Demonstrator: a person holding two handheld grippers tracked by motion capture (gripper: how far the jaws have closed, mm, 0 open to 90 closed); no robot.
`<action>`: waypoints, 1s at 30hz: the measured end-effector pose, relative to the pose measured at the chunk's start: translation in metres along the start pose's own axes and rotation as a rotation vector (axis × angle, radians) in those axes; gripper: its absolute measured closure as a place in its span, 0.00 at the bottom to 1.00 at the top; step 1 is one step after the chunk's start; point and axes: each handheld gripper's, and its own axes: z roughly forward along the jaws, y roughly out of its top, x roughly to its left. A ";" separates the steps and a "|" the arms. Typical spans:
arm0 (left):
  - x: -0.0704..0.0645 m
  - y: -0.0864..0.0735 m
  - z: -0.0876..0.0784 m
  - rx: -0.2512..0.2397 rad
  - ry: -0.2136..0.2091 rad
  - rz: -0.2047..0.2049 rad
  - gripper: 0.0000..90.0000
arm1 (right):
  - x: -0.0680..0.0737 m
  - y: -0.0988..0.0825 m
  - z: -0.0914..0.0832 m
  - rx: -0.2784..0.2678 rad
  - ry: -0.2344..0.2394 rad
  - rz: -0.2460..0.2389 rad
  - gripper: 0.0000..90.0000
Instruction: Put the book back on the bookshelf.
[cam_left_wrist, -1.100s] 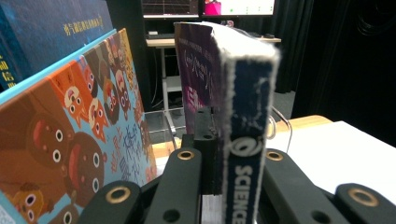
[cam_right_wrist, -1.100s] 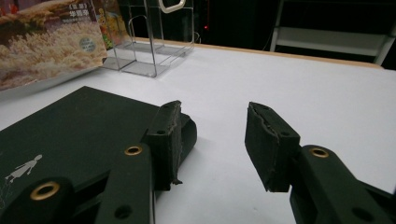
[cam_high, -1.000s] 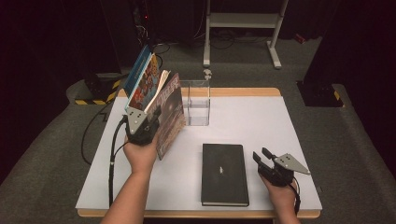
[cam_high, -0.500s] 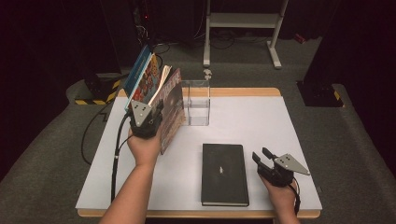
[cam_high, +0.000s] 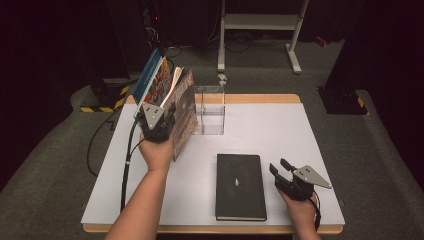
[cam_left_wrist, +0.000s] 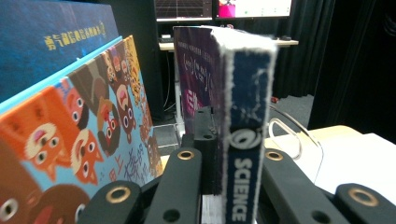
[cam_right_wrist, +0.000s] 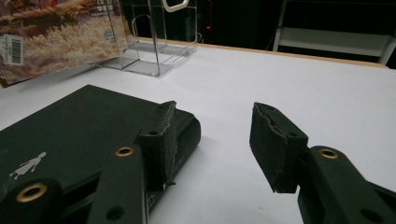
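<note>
left gripper (cam_high: 159, 127) is clenched on the science magazine's (cam_left_wrist: 245, 140) spine, holding it upright beside the leaning books (cam_high: 155, 82), likely for shelving; right gripper (cam_high: 284, 172) rests released beside the black book (cam_high: 240, 186)

Science magazine (cam_left_wrist: 245, 116) upright on edge, tilted against the leaning picture books (cam_high: 159, 82), black book (cam_high: 240, 186) flat nearby

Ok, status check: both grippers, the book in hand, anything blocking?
Left gripper shut on science book, upright beside the cartoon book. Right gripper open by black book. Clear stand close right.
</note>
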 end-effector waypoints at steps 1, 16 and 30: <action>-0.001 0.000 0.002 -0.002 0.000 -0.004 0.93 | 0.000 0.000 0.000 0.001 0.000 0.001 0.56; -0.001 0.003 0.037 -0.014 0.018 0.018 0.93 | -0.003 -0.001 -0.002 -0.010 -0.006 0.012 0.57; 0.007 0.002 0.065 -0.020 0.045 0.001 0.93 | -0.005 -0.002 -0.003 -0.010 -0.007 0.019 0.57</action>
